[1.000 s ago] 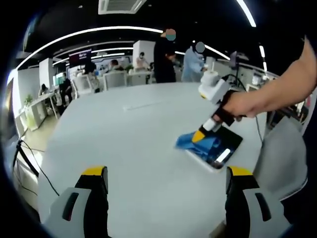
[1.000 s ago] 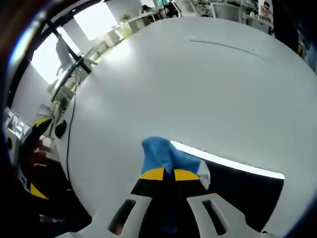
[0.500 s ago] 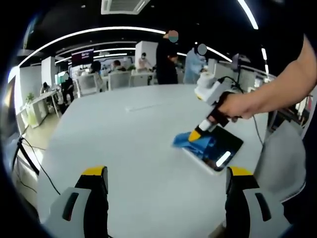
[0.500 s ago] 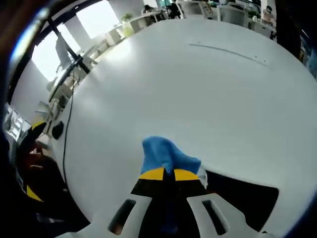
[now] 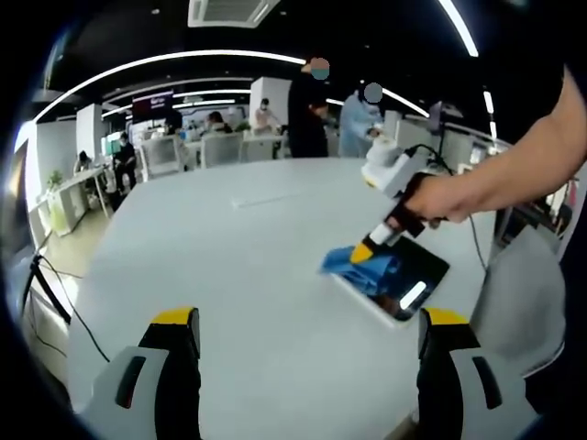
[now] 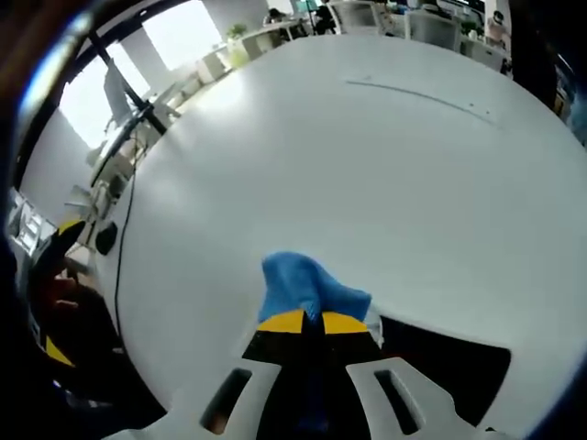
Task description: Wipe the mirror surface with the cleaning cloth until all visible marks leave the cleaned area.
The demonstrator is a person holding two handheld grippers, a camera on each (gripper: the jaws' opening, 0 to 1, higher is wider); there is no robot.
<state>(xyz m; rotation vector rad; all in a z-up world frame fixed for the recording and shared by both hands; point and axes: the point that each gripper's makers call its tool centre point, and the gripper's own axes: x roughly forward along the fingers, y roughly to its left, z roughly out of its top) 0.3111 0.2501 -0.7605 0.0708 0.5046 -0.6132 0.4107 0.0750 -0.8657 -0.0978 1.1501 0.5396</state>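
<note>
A dark rectangular mirror (image 5: 404, 278) with a white rim lies flat on the white table (image 5: 238, 275) at the right. A blue cleaning cloth (image 5: 359, 269) rests on its left end, pressed down by my right gripper (image 5: 363, 252), which a person's hand holds from the right. In the right gripper view that gripper (image 6: 307, 321) is shut on the blue cloth (image 6: 298, 286), with the dark mirror (image 6: 440, 362) stretching off to the right under it. My left gripper (image 5: 307, 321) hovers open near the table's front edge, apart from the mirror, with nothing between its jaws.
The white table (image 6: 367, 165) is wide and round-edged, with a thin seam line (image 6: 417, 92) across its far part. Cables (image 5: 50, 293) hang off its left side. Chairs, desks and standing people (image 5: 307, 101) are beyond the far edge. A grey chair back (image 5: 523, 293) stands at the right.
The right gripper slid the cloth a little toward the mirror's left end, then nearly held still. More dark mirror and less of its white rim shows in the right gripper view. The left gripper stayed put.
</note>
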